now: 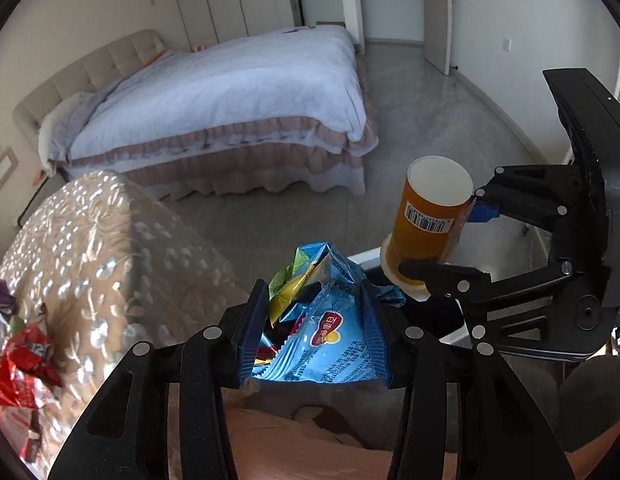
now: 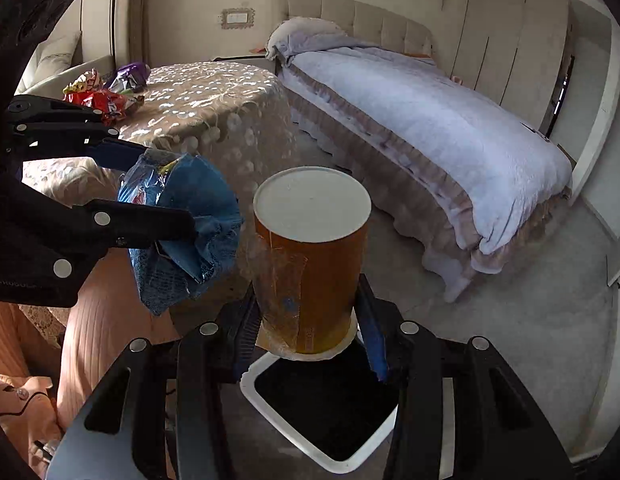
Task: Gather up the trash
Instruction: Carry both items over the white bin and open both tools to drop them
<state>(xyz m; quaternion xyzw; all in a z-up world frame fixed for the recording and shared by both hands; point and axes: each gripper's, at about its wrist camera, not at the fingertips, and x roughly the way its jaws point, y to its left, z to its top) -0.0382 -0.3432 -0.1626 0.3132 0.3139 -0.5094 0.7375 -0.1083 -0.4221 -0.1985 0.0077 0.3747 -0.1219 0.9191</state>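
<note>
My left gripper is shut on a crumpled blue snack bag, held in the air; the bag also shows at the left of the right wrist view. My right gripper is shut on an orange paper cup held upside down, its white base up; it also shows in the left wrist view. Both are held over a white-rimmed trash bin with a black liner, directly below the cup.
A round table with a beige lace cloth holds more wrappers, red and purple. A bed with a pale blue duvet stands beyond. A peach-coloured cloth hangs at the left.
</note>
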